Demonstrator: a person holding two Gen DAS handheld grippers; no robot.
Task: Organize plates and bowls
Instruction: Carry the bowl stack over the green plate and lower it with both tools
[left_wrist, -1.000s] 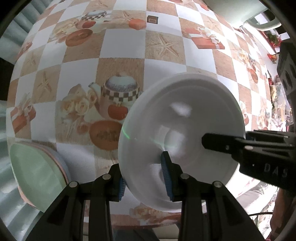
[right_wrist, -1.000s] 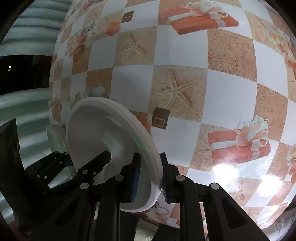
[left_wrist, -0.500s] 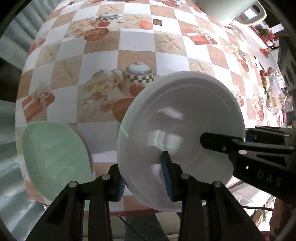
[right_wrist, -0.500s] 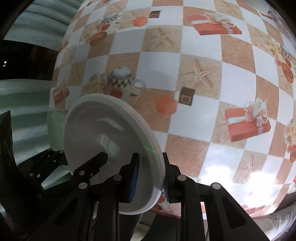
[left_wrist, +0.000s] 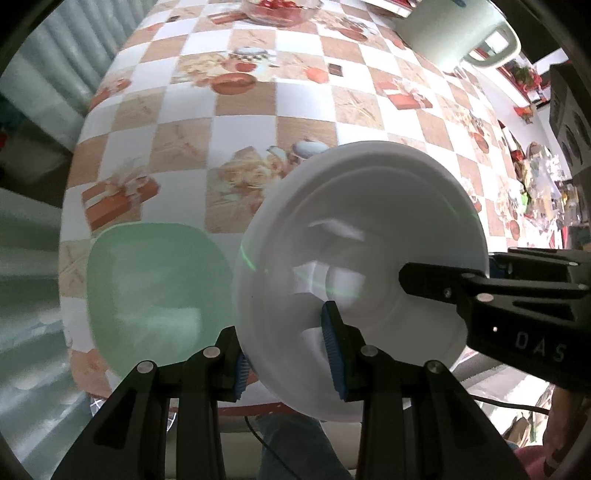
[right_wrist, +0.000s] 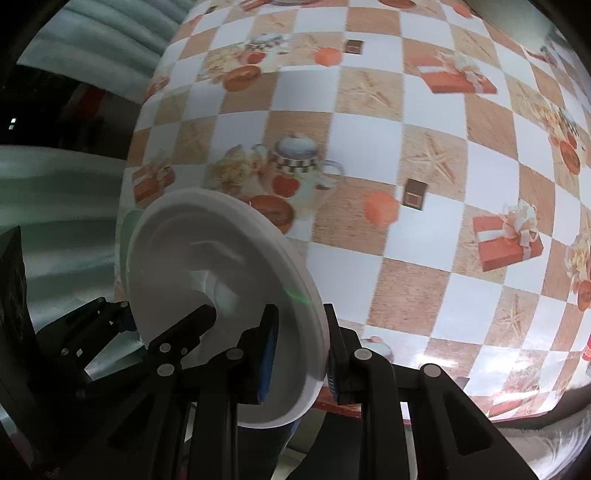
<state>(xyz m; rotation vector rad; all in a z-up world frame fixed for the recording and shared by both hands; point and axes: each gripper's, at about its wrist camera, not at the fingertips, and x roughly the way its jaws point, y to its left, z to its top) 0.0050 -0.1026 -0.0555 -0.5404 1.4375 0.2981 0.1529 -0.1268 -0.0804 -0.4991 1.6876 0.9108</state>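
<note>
Now left tool (left_wrist: 288, 354) and right tool (right_wrist: 299, 350) both clamp white plate (left_wrist: 369, 236) rim, above checkered tablecloth (right_wrist: 424, 122).

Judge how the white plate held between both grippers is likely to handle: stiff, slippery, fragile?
Probably stiff: the white plate keeps its shape though gripped only at the rim by the left gripper and right gripper. Its glossy surface suggests slipperiness. It looks ceramic-like, so likely breakable.
</note>
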